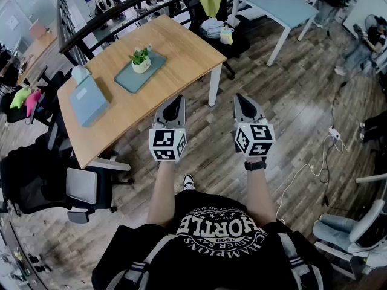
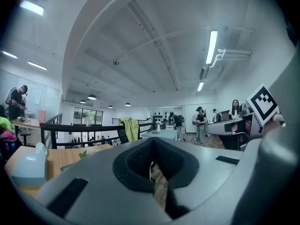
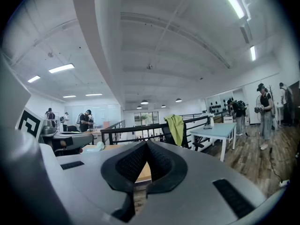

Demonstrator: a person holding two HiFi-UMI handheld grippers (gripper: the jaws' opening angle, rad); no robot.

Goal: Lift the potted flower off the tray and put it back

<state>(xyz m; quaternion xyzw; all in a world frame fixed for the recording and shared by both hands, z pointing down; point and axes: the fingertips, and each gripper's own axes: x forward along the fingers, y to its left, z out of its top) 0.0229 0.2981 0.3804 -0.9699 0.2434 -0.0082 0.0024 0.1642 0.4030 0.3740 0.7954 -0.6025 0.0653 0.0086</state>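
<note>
Potted flower (image 1: 141,62) sitting on tray (image 1: 124,78); holding left gripper (image 1: 176,100), right gripper (image 1: 241,98) clenched empty, well short of tray; needing opening first.

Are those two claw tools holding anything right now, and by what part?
Nothing. The left gripper and right gripper are both shut and empty; the potted flower sits untouched on its tray.

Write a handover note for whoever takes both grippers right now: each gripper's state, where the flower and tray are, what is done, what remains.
Left gripper: shut, empty, over the floor, short of the table.
Right gripper: the same.
Potted flower: upright on the teal tray, untouched.
Done: unclear whether a lift has happened.
Left, if none has: step in, grip the pot, lift it, set it back.
</note>
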